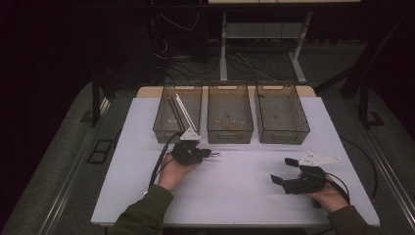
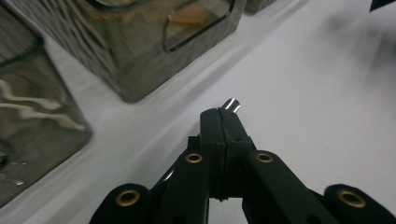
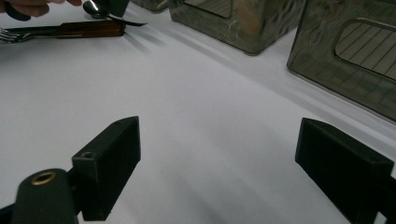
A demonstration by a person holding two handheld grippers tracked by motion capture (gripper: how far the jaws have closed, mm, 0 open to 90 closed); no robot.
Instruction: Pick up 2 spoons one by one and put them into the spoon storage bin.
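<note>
The right gripper (image 1: 283, 171) hovers over the white table (image 1: 244, 186), well short of the middle bin (image 1: 230, 117), its jaws spread wide with nothing between them. Nearer that bin, just in front of it, the left gripper (image 1: 211, 153) is clenched on a thin metal utensil (image 2: 230, 104), whose shiny tip pokes out past the jaws.

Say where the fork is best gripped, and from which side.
Probably by its brown handle, from above, jaws across its width: the fork seems to lie flat on the table, and the handle is thicker than the thin tines.
</note>
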